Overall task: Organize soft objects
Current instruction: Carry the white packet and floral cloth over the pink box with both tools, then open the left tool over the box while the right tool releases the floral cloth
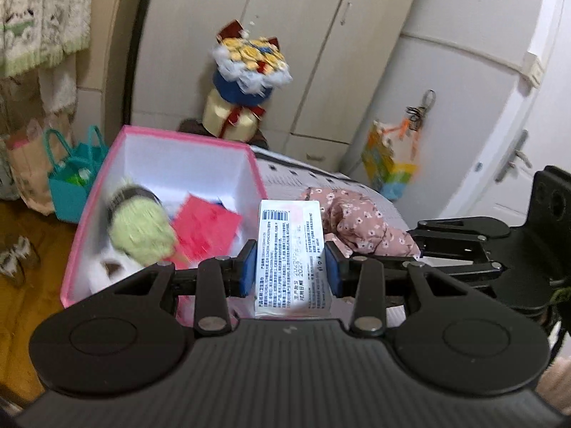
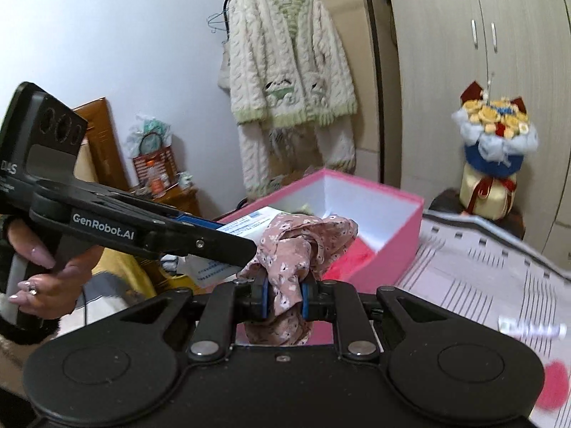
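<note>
My left gripper [image 1: 289, 265] is shut on a white tissue pack [image 1: 291, 249] with a barcode and printed text, held above the near edge of the open pink box [image 1: 185, 141]. Inside the box lie a green fuzzy plush [image 1: 141, 230], a red pouch [image 1: 207, 226] and something white. My right gripper [image 2: 284, 297] is shut on a pink floral cloth [image 2: 299, 246], bunched up between the blue pads. In the right wrist view the left gripper [image 2: 228, 237] reaches in from the left with the tissue pack [image 2: 246, 226], over the pink box [image 2: 392, 224]. The floral cloth [image 1: 360, 223] also shows right of the pack.
The box rests on a bed with a grey patterned sheet [image 2: 481, 278]. A flower bouquet [image 1: 246, 71] stands on a stool by white wardrobes [image 1: 321, 35]. A knitted cardigan [image 2: 289, 71] hangs on a rack. A teal bag [image 1: 75, 178] sits on the wooden floor.
</note>
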{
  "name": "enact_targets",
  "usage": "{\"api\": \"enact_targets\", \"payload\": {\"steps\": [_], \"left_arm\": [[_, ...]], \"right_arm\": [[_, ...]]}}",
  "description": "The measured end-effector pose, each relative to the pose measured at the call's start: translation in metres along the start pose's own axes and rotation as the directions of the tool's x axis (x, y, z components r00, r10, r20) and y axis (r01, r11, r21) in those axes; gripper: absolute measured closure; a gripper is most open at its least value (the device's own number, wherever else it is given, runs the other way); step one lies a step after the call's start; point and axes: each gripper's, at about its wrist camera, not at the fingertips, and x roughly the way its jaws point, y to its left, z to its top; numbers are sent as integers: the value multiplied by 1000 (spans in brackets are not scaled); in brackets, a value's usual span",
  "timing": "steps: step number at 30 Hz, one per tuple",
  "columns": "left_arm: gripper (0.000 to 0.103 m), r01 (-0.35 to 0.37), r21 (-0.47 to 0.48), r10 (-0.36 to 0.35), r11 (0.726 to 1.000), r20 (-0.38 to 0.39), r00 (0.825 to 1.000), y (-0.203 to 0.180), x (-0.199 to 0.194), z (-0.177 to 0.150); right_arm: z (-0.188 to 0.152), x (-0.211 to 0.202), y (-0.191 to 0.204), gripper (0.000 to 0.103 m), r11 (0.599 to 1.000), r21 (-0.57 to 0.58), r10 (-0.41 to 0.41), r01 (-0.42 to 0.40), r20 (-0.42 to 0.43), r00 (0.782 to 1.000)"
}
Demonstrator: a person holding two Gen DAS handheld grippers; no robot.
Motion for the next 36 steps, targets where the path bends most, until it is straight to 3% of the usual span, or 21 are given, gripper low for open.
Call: {"api": "enact_targets", "payload": {"steps": [4,12,17,24,27,31,36], "left_arm": [[65,-19,37,20,999,-7,1000,16,22,17],[65,-83,-21,81,996,-80,994,64,93,52],[65,-121,-107,100,987,-185,978,94,148,66],[65,-218,-84,195,972,-222,955,104,183,70],[65,-234,-63,214,970,-231,949,104,188,67],[64,-239,-31,226,971,-230,947,101,186,67],[56,-238,-34,228,971,-185,956,99,170,72]], "right_arm": [[14,32,-7,84,999,-6,-37,37,-9,999],[38,112,-23,84,986,-91,-146,138,-83,986],[45,155,-41,84,967,-172,-215,188,-159,964],[40,191,-33,82,908,-366,-292,206,-196,936],[37,194,-32,74,899,-390,-295,201,-197,935],[38,186,-33,47,907,-366,-281,209,-157,947],[38,157,-37,45,958,-233,-194,166,-104,975]]}}
